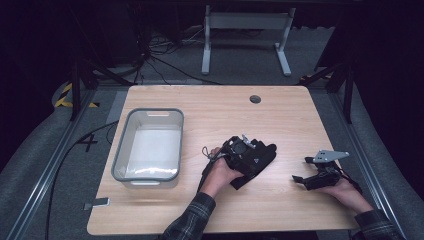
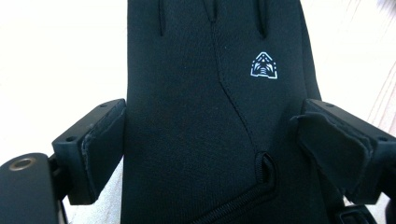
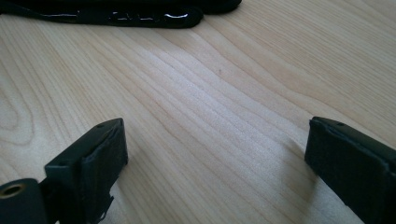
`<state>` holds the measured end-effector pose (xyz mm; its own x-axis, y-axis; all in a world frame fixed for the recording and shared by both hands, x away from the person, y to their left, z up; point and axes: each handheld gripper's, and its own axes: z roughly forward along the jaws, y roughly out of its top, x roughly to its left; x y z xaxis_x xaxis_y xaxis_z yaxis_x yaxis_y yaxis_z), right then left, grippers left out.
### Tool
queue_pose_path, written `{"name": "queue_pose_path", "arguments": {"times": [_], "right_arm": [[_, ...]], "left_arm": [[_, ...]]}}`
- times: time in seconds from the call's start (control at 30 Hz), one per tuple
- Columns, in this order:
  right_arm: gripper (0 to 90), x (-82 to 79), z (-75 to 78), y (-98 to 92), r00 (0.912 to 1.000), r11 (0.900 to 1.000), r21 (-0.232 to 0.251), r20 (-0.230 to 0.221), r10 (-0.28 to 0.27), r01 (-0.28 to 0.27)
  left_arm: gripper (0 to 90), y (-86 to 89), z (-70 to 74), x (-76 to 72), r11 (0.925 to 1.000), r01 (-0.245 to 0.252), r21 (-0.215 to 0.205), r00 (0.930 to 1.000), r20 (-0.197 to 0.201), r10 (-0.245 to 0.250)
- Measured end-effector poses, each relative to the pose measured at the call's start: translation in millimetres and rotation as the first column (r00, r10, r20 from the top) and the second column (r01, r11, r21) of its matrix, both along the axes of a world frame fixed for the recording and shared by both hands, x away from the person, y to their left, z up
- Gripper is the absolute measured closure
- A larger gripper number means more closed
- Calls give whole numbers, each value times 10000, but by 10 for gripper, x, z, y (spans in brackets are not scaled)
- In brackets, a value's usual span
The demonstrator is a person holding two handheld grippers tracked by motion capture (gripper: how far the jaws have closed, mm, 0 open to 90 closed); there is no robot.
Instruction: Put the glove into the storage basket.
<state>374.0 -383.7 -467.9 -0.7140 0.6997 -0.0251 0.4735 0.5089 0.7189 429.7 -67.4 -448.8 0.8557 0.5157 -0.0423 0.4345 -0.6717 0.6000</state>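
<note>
**Black glove between the left jaws, right tongs idle on the wood**

Black fabric first. High view: a black glove (image 1: 256, 159) lies mid-table, w/ the left gripper (image 1: 239, 150) sitting on its wrist end and the person's left hand (image 1: 220, 172) behind it. Glove fingers point away from the tongs, up and to the right. Grey plastic bin (image 1: 120, 150) stands well to the left of that gripper, nothing visible in it. Right gripper (image 1: 306, 172) is held low over the wooden table (image 1: 280, 120), off to the right of the glove & apart from it, jaws pointing back toward the glove; grey three-cornered plate on top, right hand (image 1: 345, 192) wrapped round the rear.

Left gripper view: glove (image 2: 210, 116) runs straight up btwn the two jaws, white logo ahead of the right jaw, zip at the bottom. Jaws stand wide, one each side of the palm. Left pad (image 2: 105, 149) looks right against the fabric edge; the right pad's contact I can't tell. Not squeezed, fabric lies flat.

Right gripper view: jaws spread wide, nothing btwn them but bare wood grain (image 3: 201, 116). Dark edge of the glove (image 3: 140, 14) lies across the far top, well ahead of the tips.
</note>
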Motion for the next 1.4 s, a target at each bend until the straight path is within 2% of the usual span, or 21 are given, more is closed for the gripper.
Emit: {"name": "queue_pose_path", "arguments": {"times": [0.2,0.4,0.6,0.8,0.9,0.97,1.07,1.17,1.4], "right_arm": [[62,0,0,0,10000,10000,-1,1,-4,4],[62,0,0,0,10000,10000,2,1,-5,5],[62,0,0,0,10000,10000,-1,1,-5,5],[62,0,0,0,10000,10000,-2,2,-3,3],[62,0,0,0,10000,10000,0,1,-3,3],[62,0,0,0,10000,10000,-1,0,-5,5],[62,1,0,-1,10000,10000,-9,4,1,-1],[62,1,0,0,10000,10000,-2,-1,-12,12],[62,2,0,1,10000,10000,-1,4,-12,12]], "left_arm": [[112,-23,-26,-4,9998,79,192,10000,-2,-79],[135,9,-65,17,9999,57,-123,9995,-305,-61],[177,17,-61,14,9998,137,-120,9993,-343,-141],[346,21,-22,-5,9982,586,-115,9974,-424,-590],[462,24,-3,-14,9972,737,-134,9954,-600,-744],[539,25,9,-10,9956,928,-94,9942,-531,-932],[645,18,30,-19,9954,951,-82,9933,-655,-954],[684,7,42,-26,9959,901,1,9935,-703,-899],[703,13,82,-44,9975,700,-27,9945,-774,-700]]}}
